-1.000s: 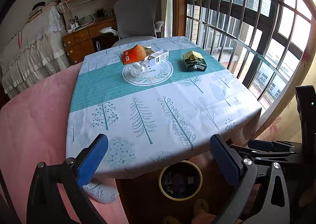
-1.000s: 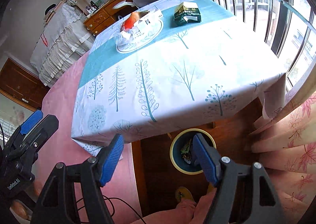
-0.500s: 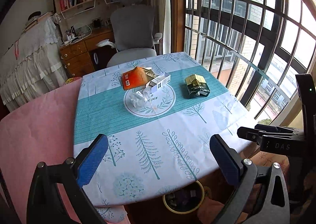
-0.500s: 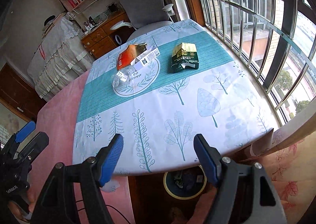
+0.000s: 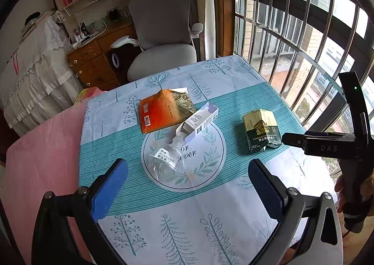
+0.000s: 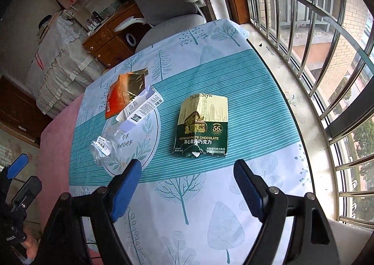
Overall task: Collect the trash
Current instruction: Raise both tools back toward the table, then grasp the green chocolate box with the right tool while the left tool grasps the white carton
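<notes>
1. Nothing is collected yet: the chocolate wrapper (image 6: pixel 201 125), orange packet (image 5: pixel 161 111), white box (image 5: pixel 199 122) and clear bag (image 5: pixel 167 163) are all left mid-worktop (image 5: pixel 210 230).
2. The left gripper (image 5: pixel 187 185) is held spread and empty; the right gripper (image 6: pixel 187 185) is opening, nothing between its jaws.

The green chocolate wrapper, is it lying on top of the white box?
No, the green chocolate wrapper lies flat on the tablecloth by itself, apart from the white box.

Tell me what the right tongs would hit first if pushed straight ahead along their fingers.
Probably the green-and-gold chocolate wrapper. It lies flat on the tablecloth just ahead of the right tongs, whose jaws are opening with nothing between them. Depth is uncertain; they might meet bare cloth first.
</notes>
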A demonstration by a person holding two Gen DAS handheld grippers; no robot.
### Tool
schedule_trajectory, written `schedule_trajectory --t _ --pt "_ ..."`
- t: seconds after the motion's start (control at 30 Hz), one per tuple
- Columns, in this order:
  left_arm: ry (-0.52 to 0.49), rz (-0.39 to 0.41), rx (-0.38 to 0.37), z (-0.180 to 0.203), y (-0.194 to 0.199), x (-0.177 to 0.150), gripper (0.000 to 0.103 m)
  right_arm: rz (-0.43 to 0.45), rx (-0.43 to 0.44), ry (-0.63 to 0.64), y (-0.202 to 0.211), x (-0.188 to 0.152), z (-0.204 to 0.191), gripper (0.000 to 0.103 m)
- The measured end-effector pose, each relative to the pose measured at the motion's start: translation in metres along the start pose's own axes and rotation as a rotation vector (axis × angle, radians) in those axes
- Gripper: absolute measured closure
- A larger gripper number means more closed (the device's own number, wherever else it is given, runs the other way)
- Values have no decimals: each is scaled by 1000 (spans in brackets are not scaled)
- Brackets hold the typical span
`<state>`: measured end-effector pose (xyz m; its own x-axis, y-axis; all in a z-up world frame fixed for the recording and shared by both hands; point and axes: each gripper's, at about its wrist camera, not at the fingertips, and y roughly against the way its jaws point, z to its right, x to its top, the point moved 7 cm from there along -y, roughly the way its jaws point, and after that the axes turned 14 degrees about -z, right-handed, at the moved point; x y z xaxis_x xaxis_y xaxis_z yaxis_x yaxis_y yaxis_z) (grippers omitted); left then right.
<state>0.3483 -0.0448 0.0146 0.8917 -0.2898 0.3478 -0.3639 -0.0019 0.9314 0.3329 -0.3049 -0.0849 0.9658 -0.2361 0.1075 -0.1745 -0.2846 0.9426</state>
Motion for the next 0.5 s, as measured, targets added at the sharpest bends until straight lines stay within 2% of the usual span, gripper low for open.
schedule_trajectory --t 0.13,0.27,0.47,0.5 --pt "10 -65 21 2 -40 35 1 -83 -22 -27 -40 35 22 21" --pt "1 -129 49 4 -79 61 1 -170 -19 -27 -75 51 31 21" --pt "-41 -206 70 16 -131 84 1 -222 0 5 -94 64 30 22" --pt "-51 -216 76 18 -139 87 1 -228 6 15 -95 64 28 25"
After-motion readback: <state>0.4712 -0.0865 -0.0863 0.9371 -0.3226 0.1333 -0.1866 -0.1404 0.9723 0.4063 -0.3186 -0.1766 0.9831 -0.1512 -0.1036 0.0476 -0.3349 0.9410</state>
